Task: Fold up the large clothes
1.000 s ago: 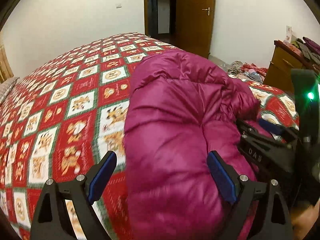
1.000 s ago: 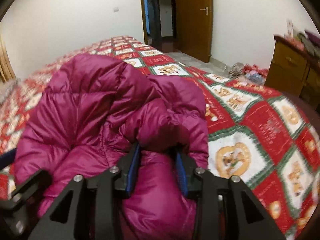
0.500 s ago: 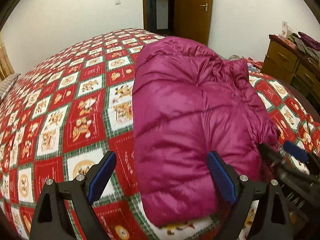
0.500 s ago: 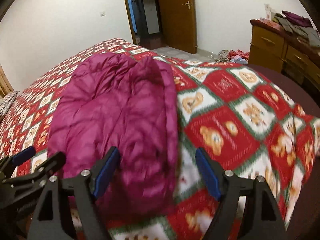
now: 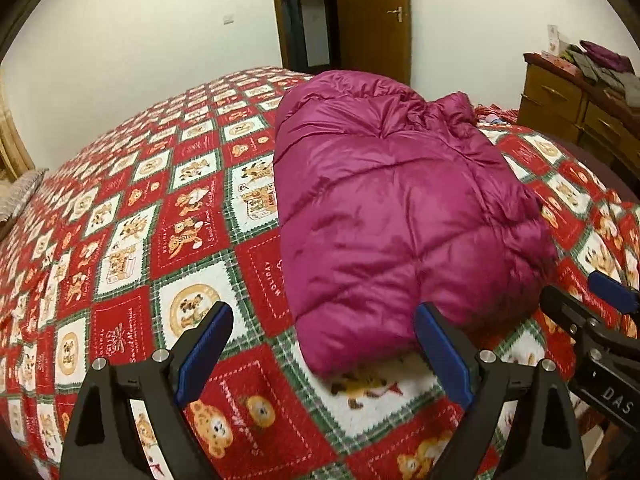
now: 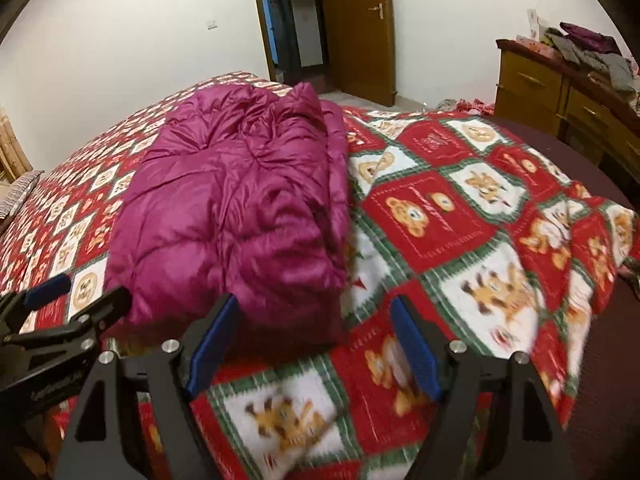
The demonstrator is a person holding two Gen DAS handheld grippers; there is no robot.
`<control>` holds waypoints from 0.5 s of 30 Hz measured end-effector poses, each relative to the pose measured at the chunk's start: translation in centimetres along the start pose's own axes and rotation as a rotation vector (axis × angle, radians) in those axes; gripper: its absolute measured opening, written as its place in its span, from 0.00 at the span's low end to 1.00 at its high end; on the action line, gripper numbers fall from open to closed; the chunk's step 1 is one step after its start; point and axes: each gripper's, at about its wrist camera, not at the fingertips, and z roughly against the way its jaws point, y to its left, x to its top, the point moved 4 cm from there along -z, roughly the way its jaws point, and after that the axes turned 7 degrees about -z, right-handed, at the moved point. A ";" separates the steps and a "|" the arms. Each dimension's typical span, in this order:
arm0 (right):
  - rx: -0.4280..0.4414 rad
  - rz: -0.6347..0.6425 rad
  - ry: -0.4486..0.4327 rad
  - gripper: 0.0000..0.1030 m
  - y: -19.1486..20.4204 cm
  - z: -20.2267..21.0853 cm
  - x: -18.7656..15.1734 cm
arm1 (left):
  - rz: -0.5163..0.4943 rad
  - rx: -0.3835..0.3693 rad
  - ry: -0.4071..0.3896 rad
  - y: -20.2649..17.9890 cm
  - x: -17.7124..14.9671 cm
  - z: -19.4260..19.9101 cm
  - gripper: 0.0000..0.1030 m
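a: start with the left wrist view. how does the left gripper (image 5: 324,354) stand?

b: spread wide, nothing between its blue pads (image 5: 205,350). it hangs over the bear-print blanket (image 5: 132,240), and the near rounded end of the magenta down jacket (image 5: 384,208) sits just ahead, closer to the right-hand finger. whether that finger touches the fabric i cannot tell

a: and the jacket itself?

b: folded into a puffy oblong bundle, lying on the blanket and running away from the camera toward the wooden door (image 5: 374,16). at the right edge the right gripper (image 5: 600,312) pokes in, low beside the jacket's near corner; from here only one blue pad shows

a: anything else in that view?

b: a wooden dresser (image 5: 560,100) at far right with clothes piled on top, and a white wall behind the bed

a: now the right wrist view

b: the right gripper (image 6: 314,346) is parted wide too and holds nothing. the left-hand pad (image 6: 212,346) sits at the near edge of the jacket (image 6: 236,208), the other is over bare blanket (image 6: 460,216). the bundle lies left of centre, its long right edge a stacked fold line. the left gripper (image 6: 68,300) comes in at lower left, beside the jacket's near left corner, apart from it as far as shows. the dresser (image 6: 532,80) stands at the right, and the door (image 6: 356,20) is ajar beside a dark doorway
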 end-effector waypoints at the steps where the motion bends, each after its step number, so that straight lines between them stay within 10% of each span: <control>1: -0.006 0.006 -0.004 0.78 -0.1 0.4 -0.3 | -0.002 -0.003 -0.001 -0.1 -0.3 0.2 0.90; 15: -0.025 0.010 -0.013 0.86 0.0 3.5 -3.4 | 0.052 -0.043 0.066 -0.1 -5.3 2.7 0.90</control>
